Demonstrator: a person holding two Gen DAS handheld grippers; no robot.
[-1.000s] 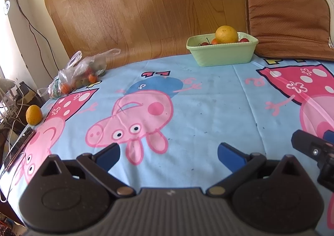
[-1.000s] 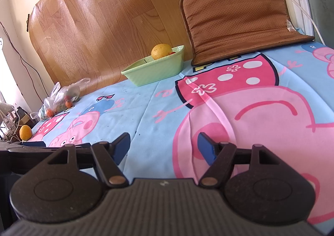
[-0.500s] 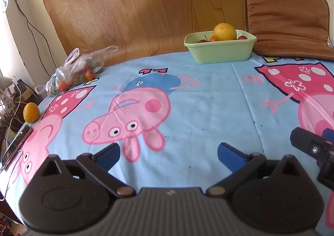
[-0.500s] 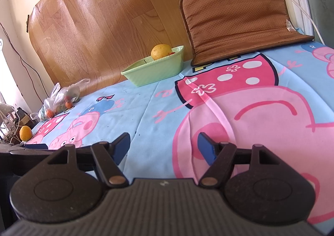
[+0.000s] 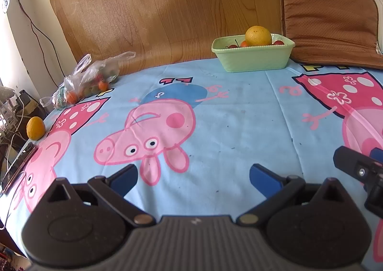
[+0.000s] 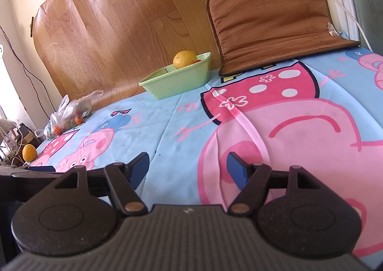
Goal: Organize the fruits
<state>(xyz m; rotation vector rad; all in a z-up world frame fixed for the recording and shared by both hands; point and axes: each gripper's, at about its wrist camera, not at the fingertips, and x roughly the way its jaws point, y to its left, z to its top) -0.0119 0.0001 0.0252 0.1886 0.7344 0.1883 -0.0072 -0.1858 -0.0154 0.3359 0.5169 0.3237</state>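
A table draped in a blue cartoon-pig cloth (image 5: 239, 108) fills both views. At the far left edge, one loose orange (image 5: 36, 128) sits alone beside a phone (image 5: 18, 166). Just beyond it, toward the far left, lies one clear plastic bag (image 5: 88, 79) holding several small orange and red fruits, too bunched to count. In the near middle, the left gripper (image 5: 192, 175) hovers above the cloth with its two blue fingers spread wide and nothing between them. To the far right of centre stands one pale green dish (image 5: 253, 60), already holding one large orange (image 5: 258, 35) and at least three small red fruits. At the near right, the right gripper (image 6: 188, 166) also stands partly open and empty. The sorting looks partly done: the dish has some fruit, while the loose orange and the bagged fruit apparently remain to be moved.
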